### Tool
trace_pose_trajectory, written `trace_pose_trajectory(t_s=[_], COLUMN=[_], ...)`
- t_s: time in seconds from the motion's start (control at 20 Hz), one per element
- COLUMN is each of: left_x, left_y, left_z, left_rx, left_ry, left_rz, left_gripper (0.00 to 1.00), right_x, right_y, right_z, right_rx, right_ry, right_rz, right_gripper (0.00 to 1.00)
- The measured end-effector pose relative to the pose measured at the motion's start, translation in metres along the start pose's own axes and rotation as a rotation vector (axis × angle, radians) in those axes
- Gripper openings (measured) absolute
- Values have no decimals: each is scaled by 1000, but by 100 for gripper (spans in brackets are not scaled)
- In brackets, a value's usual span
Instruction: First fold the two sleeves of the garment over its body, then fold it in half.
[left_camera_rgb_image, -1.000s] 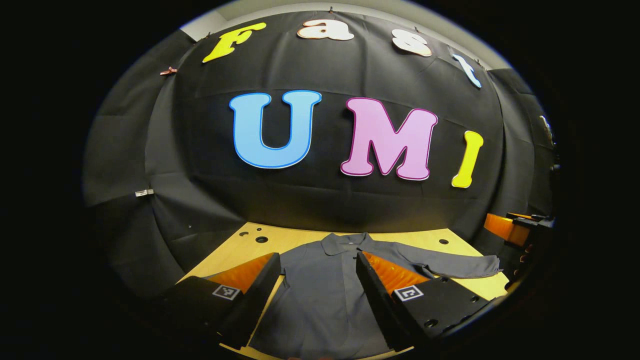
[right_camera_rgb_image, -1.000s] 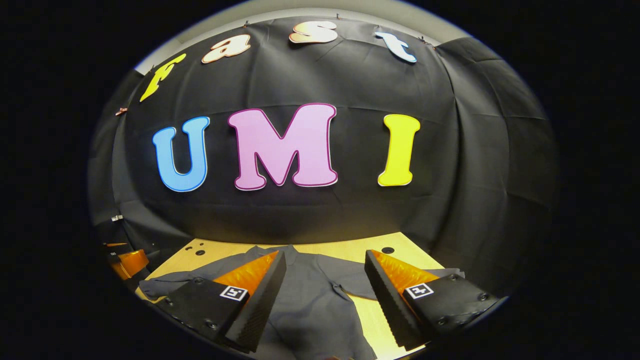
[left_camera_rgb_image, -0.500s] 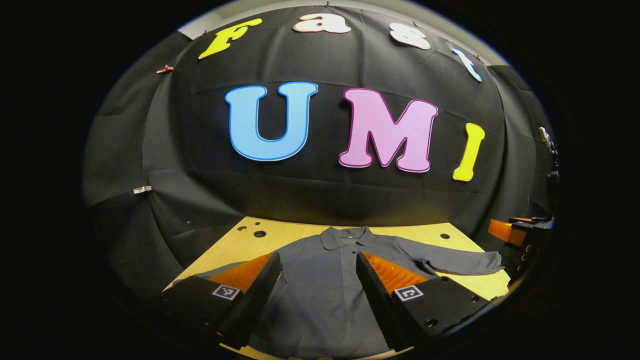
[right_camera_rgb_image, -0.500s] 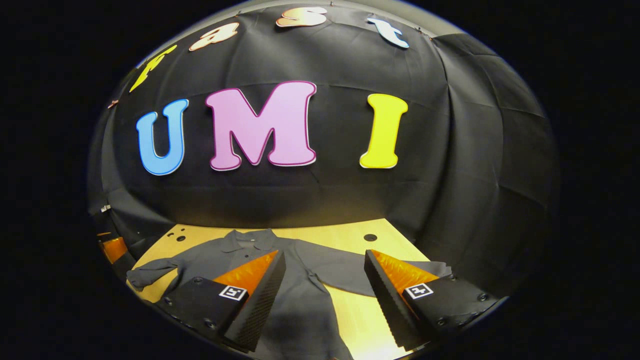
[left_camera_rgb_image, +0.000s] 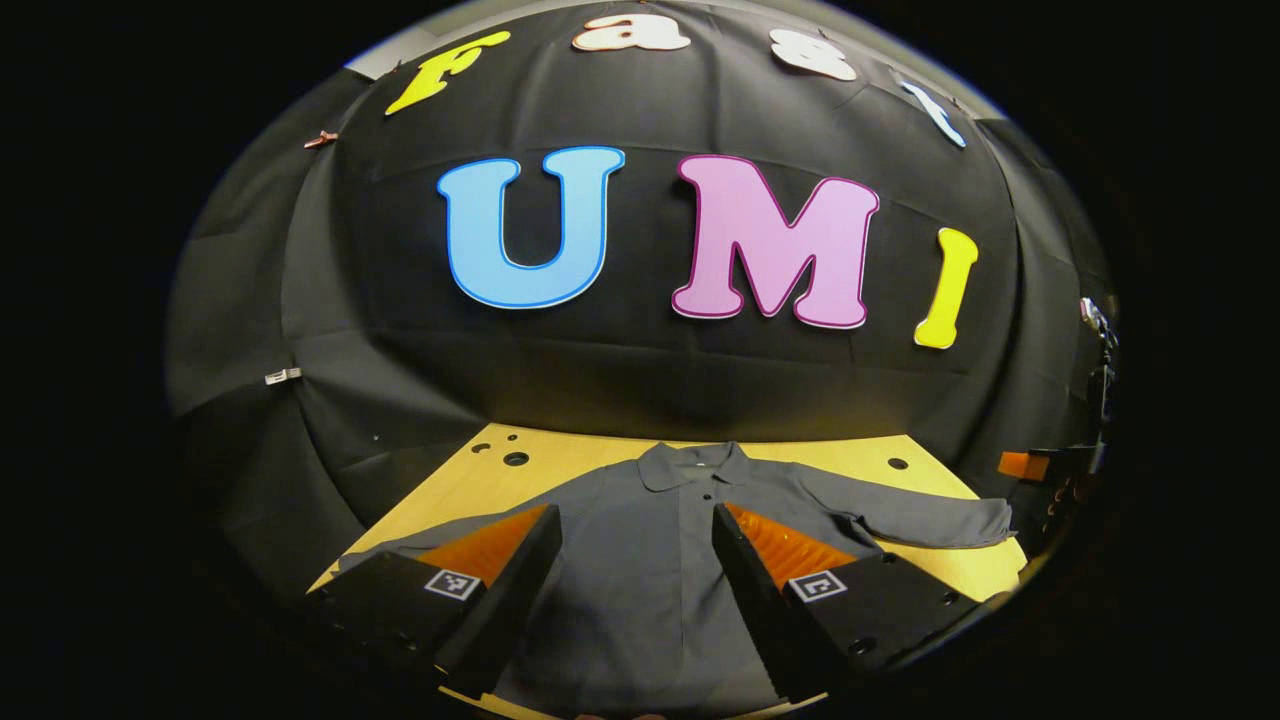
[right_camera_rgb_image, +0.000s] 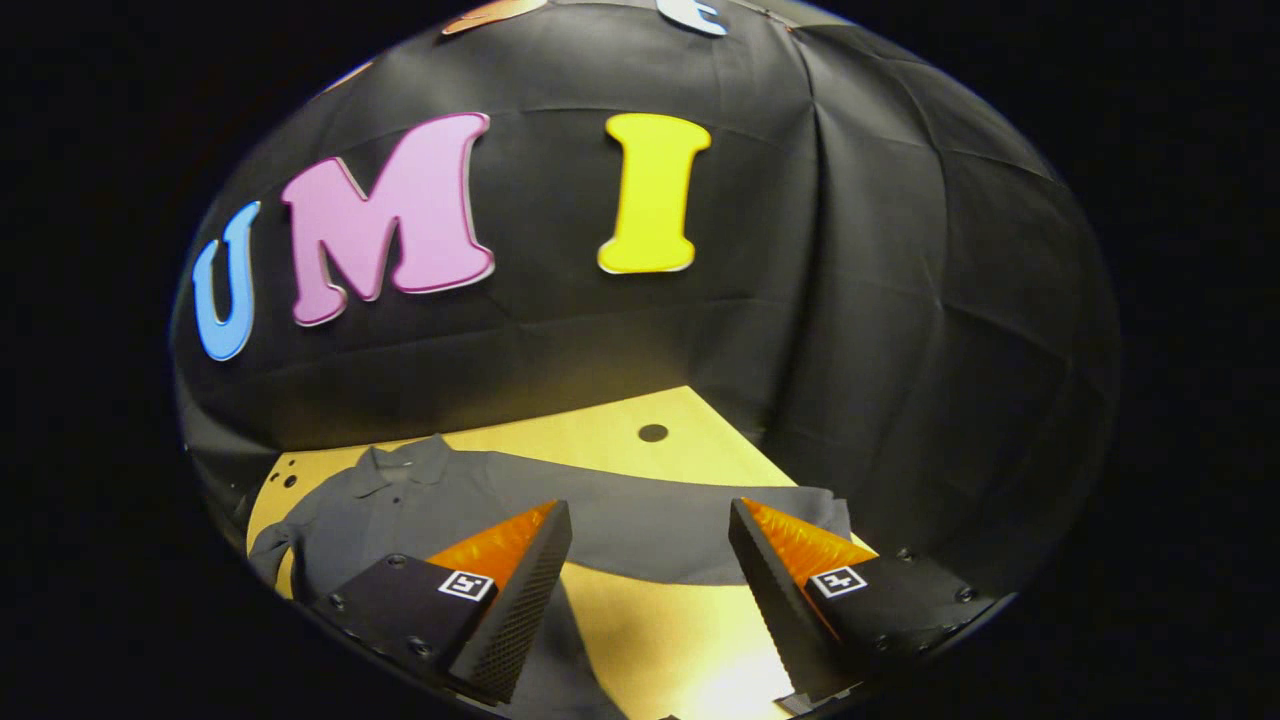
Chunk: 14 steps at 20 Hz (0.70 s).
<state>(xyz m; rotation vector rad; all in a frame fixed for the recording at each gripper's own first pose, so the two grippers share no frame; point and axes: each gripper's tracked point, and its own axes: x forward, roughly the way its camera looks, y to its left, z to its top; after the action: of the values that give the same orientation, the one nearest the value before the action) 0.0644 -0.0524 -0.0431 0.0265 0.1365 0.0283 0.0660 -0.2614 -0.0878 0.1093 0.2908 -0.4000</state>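
Both sleeves of the grey garment lie spread flat on the wooden tabletop, collar toward the far edge. Left gripper hangs over the body, jaws wide apart and empty; right gripper hangs over the right sleeve, equally wide and empty

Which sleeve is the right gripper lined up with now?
The sleeve stretched flat toward the table's right edge: it lies straight across between the open right gripper fingers. The other sleeve is far left, past the collar.
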Motion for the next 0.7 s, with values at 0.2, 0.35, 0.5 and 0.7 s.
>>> trace_pose_trajectory(t_s=[0.2, 0.35, 0.5, 0.7], left_x=[15, 25, 35, 42], left_y=[-16, -25, -29, -32], left_z=[-8, -9, -6, -8], left_rx=[14, 21, 41, 56], left_ry=[41, 52, 53, 76], left_rz=[0, -10, -10, -7], left_gripper=[96, 96, 96, 96], right_x=[40, 61, 79, 110], right_y=[-59, -90, -119, -150], right_z=[-21, -38, -55, -79], right_rx=[62, 83, 96, 117], right_ry=[94, 163, 214, 296], right_rz=[-106, -158, -204, -252], right_gripper=[98, 99, 99, 99])
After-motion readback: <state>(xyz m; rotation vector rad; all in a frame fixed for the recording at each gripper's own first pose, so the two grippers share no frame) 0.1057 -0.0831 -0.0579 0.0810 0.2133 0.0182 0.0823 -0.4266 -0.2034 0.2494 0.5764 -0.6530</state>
